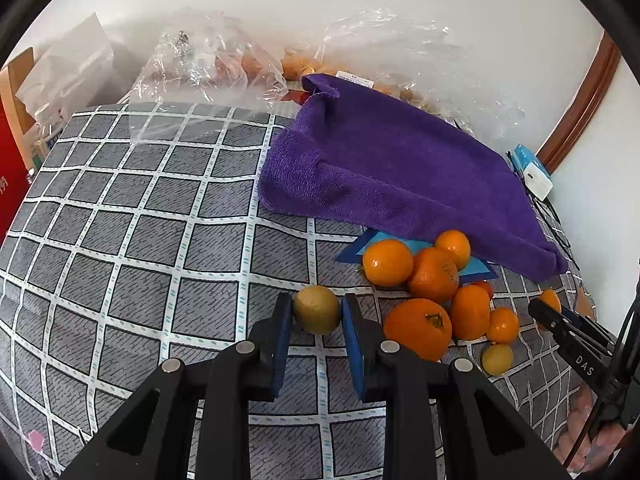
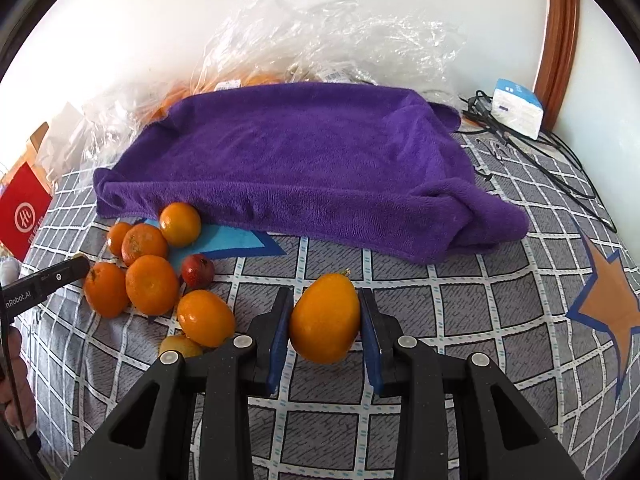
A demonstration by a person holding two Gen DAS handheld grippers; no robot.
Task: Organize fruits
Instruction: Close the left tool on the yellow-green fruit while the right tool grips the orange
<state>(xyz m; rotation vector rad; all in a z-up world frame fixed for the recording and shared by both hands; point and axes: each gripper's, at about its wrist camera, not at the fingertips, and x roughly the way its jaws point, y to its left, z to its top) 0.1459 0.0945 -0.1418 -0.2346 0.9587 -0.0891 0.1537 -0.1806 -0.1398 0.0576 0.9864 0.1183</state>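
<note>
My left gripper [image 1: 317,304] is shut on a small round yellow-green fruit [image 1: 317,314] just above the checked cloth [image 1: 140,240]. To its right lies a pile of oranges [image 1: 434,276] with a small yellow fruit [image 1: 497,359] at its near edge. My right gripper [image 2: 326,300] is shut on an oval orange fruit [image 2: 324,320], held a little above the cloth. In the right wrist view the orange pile [image 2: 152,284] and a small red fruit [image 2: 198,270] lie to the left. A purple towel [image 2: 300,160] covers a raised shape behind the fruit.
Crumpled clear plastic bags [image 1: 208,64] holding more fruit lie against the white wall behind the towel. A white box [image 2: 518,110] and black cables [image 2: 560,160] sit at the back right. A red carton [image 2: 24,212] stands at the left edge of the cloth.
</note>
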